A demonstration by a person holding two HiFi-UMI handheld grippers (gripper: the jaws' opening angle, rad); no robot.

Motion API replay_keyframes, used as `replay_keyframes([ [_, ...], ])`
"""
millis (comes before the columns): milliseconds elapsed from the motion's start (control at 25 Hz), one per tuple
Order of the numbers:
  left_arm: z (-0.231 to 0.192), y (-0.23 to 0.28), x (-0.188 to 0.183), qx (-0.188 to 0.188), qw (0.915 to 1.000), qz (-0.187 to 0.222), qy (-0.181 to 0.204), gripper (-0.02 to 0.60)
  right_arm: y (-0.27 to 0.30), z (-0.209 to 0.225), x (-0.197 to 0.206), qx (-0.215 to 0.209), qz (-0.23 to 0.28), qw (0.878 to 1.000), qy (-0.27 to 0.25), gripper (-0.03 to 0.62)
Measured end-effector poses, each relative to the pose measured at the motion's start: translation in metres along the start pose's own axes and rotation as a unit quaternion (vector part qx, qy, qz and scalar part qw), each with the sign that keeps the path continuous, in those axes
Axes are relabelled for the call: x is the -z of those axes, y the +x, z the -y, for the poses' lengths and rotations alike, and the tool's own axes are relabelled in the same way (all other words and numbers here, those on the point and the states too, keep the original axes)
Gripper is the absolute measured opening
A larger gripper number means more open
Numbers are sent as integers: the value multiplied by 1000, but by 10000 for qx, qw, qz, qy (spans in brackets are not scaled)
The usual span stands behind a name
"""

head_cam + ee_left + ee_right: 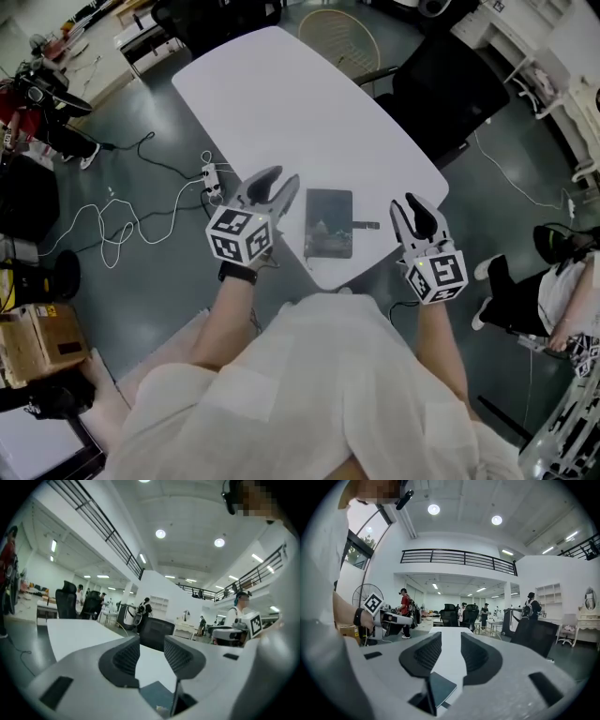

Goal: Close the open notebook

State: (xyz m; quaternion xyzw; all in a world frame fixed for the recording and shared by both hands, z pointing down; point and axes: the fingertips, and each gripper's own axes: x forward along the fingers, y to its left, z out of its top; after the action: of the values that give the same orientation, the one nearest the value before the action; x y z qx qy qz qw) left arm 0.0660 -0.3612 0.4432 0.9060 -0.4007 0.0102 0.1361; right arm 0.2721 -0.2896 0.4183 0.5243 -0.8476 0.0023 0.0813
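we see the notebook (328, 223) flat on the surface (281, 103) near its edge, probably shut already. left hand-held gripper (281, 181) and right hand-held gripper (405, 203) flank it, both spread, empty. next: confirm and pull away.

One notebook (329, 223), one table (281, 103), two grippers (281, 183) (409, 204).

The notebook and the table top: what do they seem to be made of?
Notebook: dark grey-green matte cover, perhaps faux leather or coated card; it shows no shine.
Table: smooth white top, probably laminate or painted board; the colour is even, with no grain.
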Motion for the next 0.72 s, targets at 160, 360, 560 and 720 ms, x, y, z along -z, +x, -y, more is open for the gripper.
replay_keyframes([
  [160,-9,-41,-39,-189,9973,566,430,92,-8,-7,0,76,33,9998,154,102],
  [360,-12,-94,-57,-515,9901,948,903,38,-17,-21,-3,202,39,9997,88,5],
  [560,-15,-91,-61,-683,9887,985,899,38,-11,9,-5,353,5,9993,144,3],
  [720,-26,-129,-64,-650,9879,1063,926,38,-17,-24,-7,551,-32,9984,85,2],
])
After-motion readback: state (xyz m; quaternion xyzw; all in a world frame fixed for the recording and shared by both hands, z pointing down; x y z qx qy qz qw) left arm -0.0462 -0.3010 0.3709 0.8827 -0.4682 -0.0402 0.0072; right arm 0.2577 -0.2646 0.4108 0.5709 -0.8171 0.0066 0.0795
